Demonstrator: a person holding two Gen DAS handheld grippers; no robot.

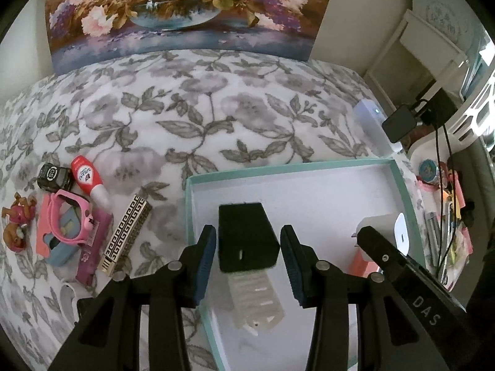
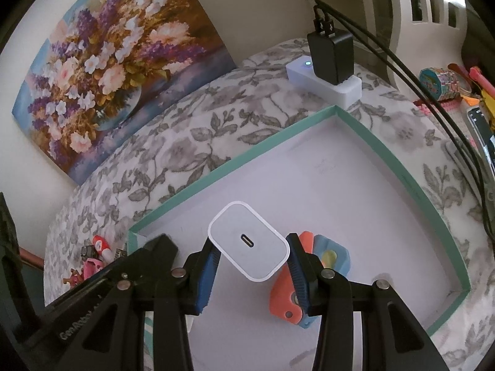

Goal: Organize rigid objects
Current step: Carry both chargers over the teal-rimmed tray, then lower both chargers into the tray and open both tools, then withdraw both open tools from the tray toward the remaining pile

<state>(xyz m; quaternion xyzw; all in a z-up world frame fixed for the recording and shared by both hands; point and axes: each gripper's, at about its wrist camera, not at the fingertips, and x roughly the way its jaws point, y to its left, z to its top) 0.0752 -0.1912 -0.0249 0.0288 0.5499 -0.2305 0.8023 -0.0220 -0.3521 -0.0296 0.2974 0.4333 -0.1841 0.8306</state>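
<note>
A shallow teal-rimmed white box (image 1: 287,167) lies on the floral cloth; it also shows in the right wrist view (image 2: 235,160). My left gripper (image 1: 247,247) is open over the box, its blue pads either side of a black block (image 1: 246,236) with small gaps. A clear ribbed piece (image 1: 256,303) lies below the block. My right gripper (image 2: 252,252) is shut on a white USB-C charger (image 2: 249,241), held above the box floor. The charger and right gripper show in the left wrist view (image 1: 399,235). Orange and blue flat pieces (image 2: 309,262) lie under it.
Left of the box lie a patterned gold-black case (image 1: 126,235), a pink watch (image 1: 69,219), a red-white bottle (image 1: 88,182), a black toy car (image 1: 54,176) and a figurine (image 1: 17,222). A white power strip (image 2: 324,80) with a black plug stands behind. Clutter lies right.
</note>
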